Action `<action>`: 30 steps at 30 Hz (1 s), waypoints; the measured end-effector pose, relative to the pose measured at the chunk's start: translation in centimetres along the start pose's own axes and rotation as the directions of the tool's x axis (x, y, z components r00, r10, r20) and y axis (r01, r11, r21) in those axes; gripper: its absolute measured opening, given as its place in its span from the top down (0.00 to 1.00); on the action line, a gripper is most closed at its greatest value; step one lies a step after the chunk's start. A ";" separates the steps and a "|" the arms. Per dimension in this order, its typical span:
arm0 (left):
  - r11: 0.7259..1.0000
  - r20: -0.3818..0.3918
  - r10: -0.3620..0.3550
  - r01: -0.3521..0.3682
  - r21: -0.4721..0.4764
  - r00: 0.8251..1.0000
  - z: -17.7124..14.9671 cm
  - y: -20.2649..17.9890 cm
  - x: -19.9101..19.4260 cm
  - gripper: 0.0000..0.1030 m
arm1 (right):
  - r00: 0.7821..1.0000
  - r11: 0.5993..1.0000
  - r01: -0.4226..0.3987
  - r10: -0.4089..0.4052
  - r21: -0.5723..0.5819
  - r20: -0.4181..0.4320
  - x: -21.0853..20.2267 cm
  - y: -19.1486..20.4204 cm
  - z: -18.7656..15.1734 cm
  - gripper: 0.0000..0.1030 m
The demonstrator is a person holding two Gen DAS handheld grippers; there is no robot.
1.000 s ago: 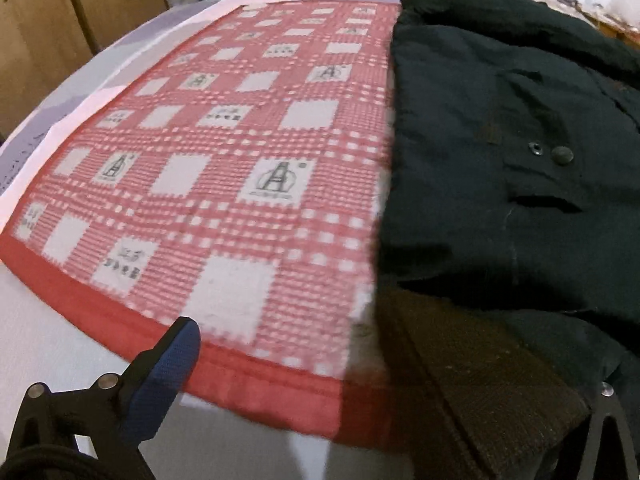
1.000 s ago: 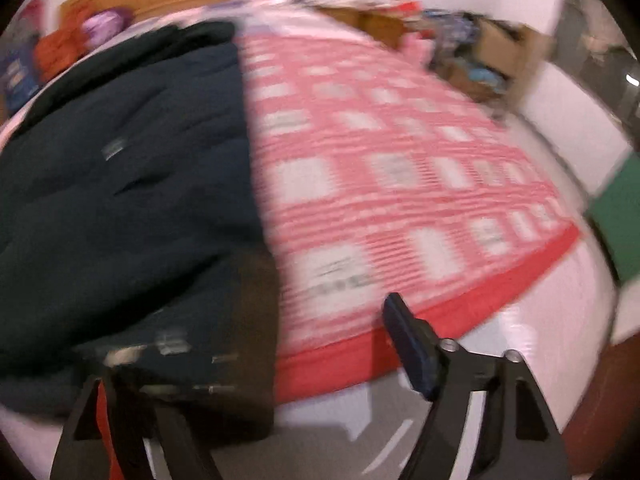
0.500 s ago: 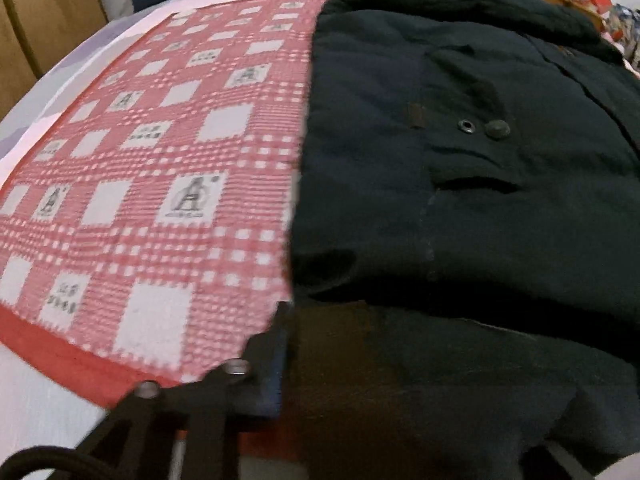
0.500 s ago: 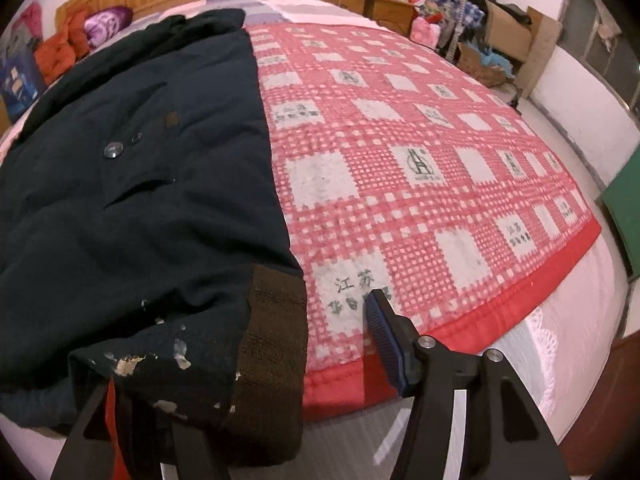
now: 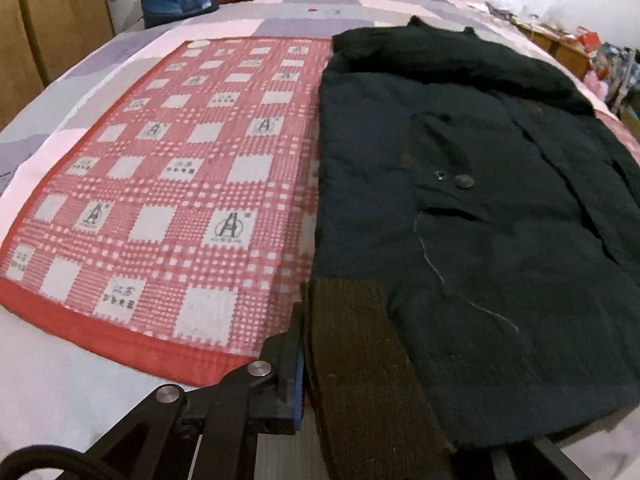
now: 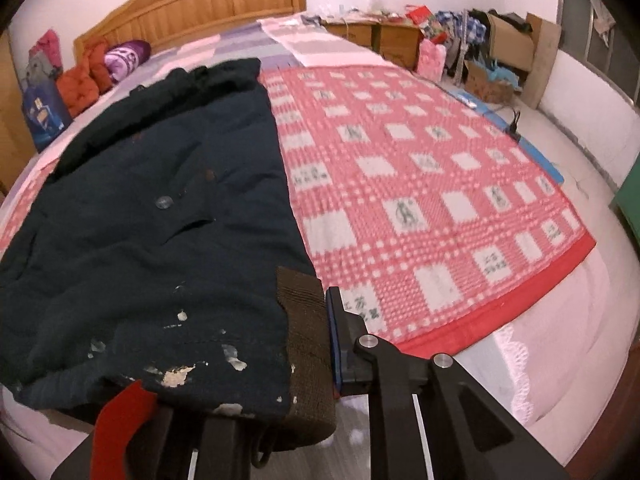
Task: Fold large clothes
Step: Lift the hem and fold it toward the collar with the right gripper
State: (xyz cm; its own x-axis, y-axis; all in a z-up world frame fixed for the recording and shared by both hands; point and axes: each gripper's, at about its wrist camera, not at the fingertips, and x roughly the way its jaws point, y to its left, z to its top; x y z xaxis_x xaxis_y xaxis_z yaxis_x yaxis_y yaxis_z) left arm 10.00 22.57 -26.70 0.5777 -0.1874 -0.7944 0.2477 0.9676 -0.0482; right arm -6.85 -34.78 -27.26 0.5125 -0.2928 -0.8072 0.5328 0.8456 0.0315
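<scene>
the dark coat [image 5: 460, 208] lies spread nearly flat on the bed, front up, collar toward the headboard [image 6: 192, 4] and hem toward the cameras, with a button [image 5: 464, 181] showing mid-chest. at its near end sits a brown ribbed cuff [image 5: 360, 360], which seems to belong to a sleeve laid along the coat's side. the left gripper [image 5: 384, 420] is clamped tight on that cuff and the hem beside it, its blue-padded finger pressed against the ribbing. the right gripper [image 6: 240, 392] has the other brown cuff [image 6: 308, 344] and the paint-flecked hem corner between its jaws, which are closing down the last bit; the blue pad already sits against the knit. under the coat is a red and white checked blanket [image 5: 160, 200], itself on a pale patchwork bedsheet [image 5: 280, 4]. as for progress, the sleeves look tucked in, but the body shows no fold yet; with both bottom corners gripped, bringing the hem up toward the collar appears to be the step at hand, and everything after that remains.
</scene>
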 end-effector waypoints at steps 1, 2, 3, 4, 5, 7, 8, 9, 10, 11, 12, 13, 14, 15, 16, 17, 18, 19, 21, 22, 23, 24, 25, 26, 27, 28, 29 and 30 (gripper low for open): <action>1.000 0.004 -0.002 0.001 0.010 1.000 0.0 -0.1 -0.6 0.86 | 1.000 1.000 -0.003 0.003 -0.003 0.002 -0.5 -0.1 0.1 0.85; 1.000 0.007 -0.003 0.003 0.015 1.000 0.1 -0.1 -1.0 0.86 | 1.000 1.000 -0.006 0.007 -0.005 0.006 -1.2 -0.2 0.3 0.85; 1.000 0.006 -0.006 0.006 0.019 1.000 0.0 -0.1 -1.7 0.86 | 1.000 1.000 -0.008 0.008 -0.008 0.008 -1.8 -0.3 0.2 0.85; 1.000 0.002 -0.010 0.010 0.022 1.000 -0.1 -0.1 -2.3 0.86 | 1.000 1.000 -0.010 0.010 -0.011 0.008 -2.5 -0.4 0.1 0.85; 1.000 -0.003 -0.012 0.012 0.027 1.000 -0.3 -0.1 -2.8 0.86 | 1.000 1.000 -0.012 0.012 -0.011 0.006 -3.0 -0.5 0.0 0.85; 0.999 -0.021 -0.014 0.015 0.038 1.000 -1.2 -0.1 -4.3 0.86 | 1.000 1.000 -0.015 0.015 -0.018 -0.005 -4.4 -0.9 -0.4 0.85; 0.999 -0.029 -0.015 0.016 0.043 0.999 -1.7 -0.1 -5.0 0.86 | 1.000 0.999 -0.016 0.016 -0.030 -0.016 -5.5 -1.2 -0.8 0.85; 0.999 -0.042 -0.014 0.016 0.050 0.999 -2.3 -0.2 -5.9 0.86 | 0.999 0.999 -0.018 0.017 -0.040 -0.029 -6.4 -1.4 -1.3 0.85; 0.998 -0.053 -0.014 0.017 0.054 0.998 -2.9 -0.2 -6.7 0.86 | 0.999 0.999 -0.020 0.018 -0.049 -0.044 -7.4 -1.6 -1.8 0.85; 0.998 -0.072 -0.015 0.019 0.054 0.997 -3.7 -0.3 -7.8 0.86 | 0.998 0.998 -0.021 0.017 -0.062 -0.060 -8.5 -1.8 -2.3 0.85; 0.998 -0.089 -0.016 0.021 0.057 0.996 -4.3 -0.2 -8.6 0.86 | 0.997 0.997 -0.021 0.016 -0.073 -0.076 -9.5 -2.1 -2.8 0.85; 0.998 -0.112 -0.017 0.023 0.055 0.994 -5.1 -0.2 -9.6 0.86 | 0.996 0.997 -0.021 0.013 -0.081 -0.093 -10.6 -2.3 -3.4 0.85; 0.998 -0.139 -0.019 0.026 0.050 0.990 -6.0 -0.2 -10.8 0.86 | 0.993 0.996 -0.020 0.009 -0.091 -0.114 -11.9 -2.6 -3.9 0.85; 0.998 -0.163 -0.018 0.027 0.048 0.986 -6.8 -0.2 -11.8 0.86 | 0.989 0.994 -0.017 0.001 -0.107 -0.148 -13.6 -2.9 -4.7 0.85; 0.998 -0.193 -0.018 0.028 0.048 0.981 -7.6 -0.3 -13.0 0.86 | 0.986 0.994 -0.017 -0.002 -0.110 -0.168 -14.6 -3.0 -5.2 0.85; 0.998 -0.224 -0.016 0.028 0.048 0.975 -8.5 -0.3 -14.4 0.86 | 0.980 0.993 -0.015 -0.009 -0.120 -0.197 -16.1 -3.1 -5.8 0.85; 0.999 -0.255 -0.015 0.027 0.045 0.967 -9.2 -0.4 -15.9 0.86 | 0.972 0.990 -0.012 -0.021 -0.140 -0.235 -18.2 -3.2 -6.5 0.85; 0.999 -0.279 -0.014 0.026 0.038 0.960 -9.8 -0.4 -16.9 0.86 | 0.966 0.988 -0.009 -0.031 -0.153 -0.257 -19.6 -3.2 -6.9 0.85; 0.999 -0.338 -0.016 0.027 0.026 0.941 -10.9 -0.4 -19.1 0.86 | 0.949 0.987 -0.001 -0.049 -0.158 -0.310 -22.7 -3.6 -7.6 0.85; 0.999 -0.366 -0.019 0.031 0.026 0.931 -11.2 -0.5 -20.0 0.86 | 0.942 0.986 0.007 -0.062 -0.168 -0.329 -24.2 -3.9 -7.7 0.85; 0.999 -0.374 -0.018 0.033 0.036 0.927 -11.3 -0.7 -20.4 0.86 | 0.939 0.985 0.017 -0.075 -0.174 -0.336 -25.3 -4.1 -7.7 0.85; 0.998 -0.375 -0.018 0.039 0.050 0.927 -11.0 -0.9 -20.7 0.86 | 0.938 0.985 0.022 -0.080 -0.171 -0.336 -25.9 -4.3 -7.4 0.85; 0.998 -0.364 -0.021 0.044 0.055 0.931 -10.4 -1.0 -20.5 0.85 | 0.941 0.985 0.025 -0.082 -0.172 -0.329 -26.3 -4.4 -6.9 0.85; 0.998 -0.348 -0.024 0.044 0.051 0.937 -9.6 -1.0 -20.2 0.85 | 0.947 0.983 0.024 -0.080 -0.180 -0.311 -26.4 -4.3 -6.2 0.85; 0.998 -0.321 -0.025 0.041 0.043 0.947 -8.4 -0.8 -19.7 0.85 | 0.955 0.982 0.019 -0.072 -0.185 -0.288 -26.2 -4.0 -5.3 0.85; 0.999 -0.301 -0.026 0.038 0.034 0.953 -7.4 -0.7 -19.1 0.85 | 0.964 0.983 0.013 -0.061 -0.184 -0.260 -25.9 -3.6 -4.2 0.86; 0.999 -0.273 -0.029 0.036 0.023 0.961 -6.0 -0.5 -18.4 0.85 | 0.975 0.981 0.003 -0.046 -0.193 -0.218 -25.4 -3.2 -2.7 0.86; 0.999 -0.250 -0.033 0.038 0.014 0.968 -4.7 -0.3 -17.6 0.85 | 0.982 0.981 -0.007 -0.030 -0.196 -0.186 -25.0 -2.8 -1.4 0.86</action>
State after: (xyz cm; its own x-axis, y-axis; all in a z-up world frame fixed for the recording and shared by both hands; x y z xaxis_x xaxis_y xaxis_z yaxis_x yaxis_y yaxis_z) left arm -3.89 26.40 -15.49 0.3562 -0.1711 -0.9186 0.2801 0.9574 -0.0697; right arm -22.10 -29.20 -8.05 0.3624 -0.2303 -0.9031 0.3868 0.9188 -0.0790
